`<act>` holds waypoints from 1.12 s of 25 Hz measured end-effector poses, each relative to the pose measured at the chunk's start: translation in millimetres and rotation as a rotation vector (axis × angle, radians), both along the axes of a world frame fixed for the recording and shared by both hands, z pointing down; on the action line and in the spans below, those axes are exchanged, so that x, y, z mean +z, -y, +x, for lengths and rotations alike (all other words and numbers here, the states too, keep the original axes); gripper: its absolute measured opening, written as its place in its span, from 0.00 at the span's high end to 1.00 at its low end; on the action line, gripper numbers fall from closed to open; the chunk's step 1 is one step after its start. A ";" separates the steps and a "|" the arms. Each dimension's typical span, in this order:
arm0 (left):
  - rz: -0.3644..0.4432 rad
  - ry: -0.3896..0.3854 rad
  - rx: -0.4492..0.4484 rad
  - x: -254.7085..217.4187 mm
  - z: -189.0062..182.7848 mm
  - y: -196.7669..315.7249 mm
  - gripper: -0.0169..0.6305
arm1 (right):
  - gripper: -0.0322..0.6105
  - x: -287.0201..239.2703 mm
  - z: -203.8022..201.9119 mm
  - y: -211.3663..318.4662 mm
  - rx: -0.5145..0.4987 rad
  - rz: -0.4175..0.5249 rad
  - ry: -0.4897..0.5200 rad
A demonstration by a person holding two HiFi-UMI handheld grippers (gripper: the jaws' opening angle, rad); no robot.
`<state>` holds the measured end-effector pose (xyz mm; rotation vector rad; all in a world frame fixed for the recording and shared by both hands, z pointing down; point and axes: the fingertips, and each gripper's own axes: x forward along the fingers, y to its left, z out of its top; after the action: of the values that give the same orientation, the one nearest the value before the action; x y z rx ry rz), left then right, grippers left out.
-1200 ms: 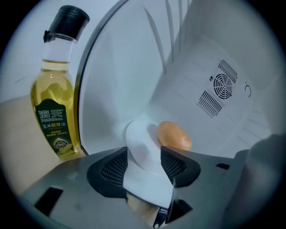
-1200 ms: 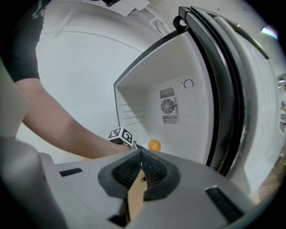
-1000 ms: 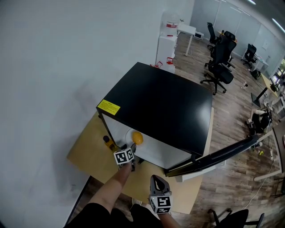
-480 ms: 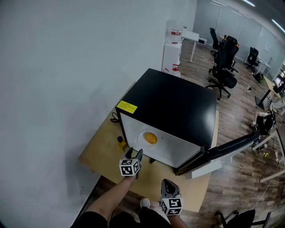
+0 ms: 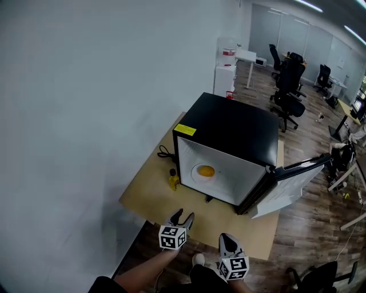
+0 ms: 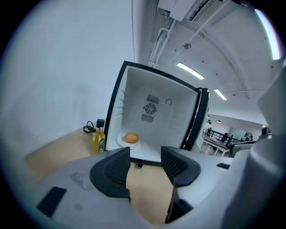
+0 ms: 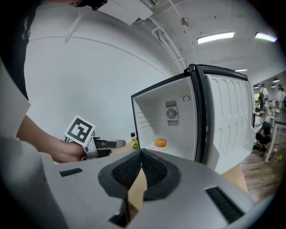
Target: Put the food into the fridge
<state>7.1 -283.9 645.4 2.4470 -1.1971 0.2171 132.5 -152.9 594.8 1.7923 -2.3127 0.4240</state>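
A plain white wall [image 5: 86,103] fills nine o'clock. Black office chairs [image 5: 287,80] and a white desk [image 5: 247,55] stand on wood-plank floor [image 5: 306,134] toward one o'clock, under ceiling strip lights [image 5: 309,6].

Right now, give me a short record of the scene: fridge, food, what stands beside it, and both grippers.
fridge: black fridge on the wooden table, door swung wide open
food: round orange food on a white plate, inside the fridge
beside fridge: yellow bottle, upright on the table
left gripper: open, jaws have just been closing slightly, nothing between them
right gripper: shut, empty
task state: food inside, door not yet shut
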 end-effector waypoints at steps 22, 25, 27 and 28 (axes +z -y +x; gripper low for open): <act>0.179 -0.056 0.047 -126.0 -75.6 -251.7 0.95 | 0.86 -72.0 -77.5 -143.1 -0.026 0.096 0.008; 0.205 -0.054 0.038 -130.5 -78.7 -252.7 0.95 | 0.86 -77.1 -72.3 -142.7 -0.001 0.108 -0.014; 0.224 -0.042 0.034 -134.8 -81.4 -250.0 0.95 | 0.86 -81.9 -69.7 -140.9 0.018 0.121 -0.033; 0.226 -0.041 0.033 -136.4 -82.4 -248.6 0.95 | 0.86 -85.2 -69.0 -140.0 0.023 0.130 -0.041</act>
<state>-75.3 -35.3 509.0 2.6523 -1.2225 0.0421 63.5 -12.9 509.6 1.8687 -2.3433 0.2426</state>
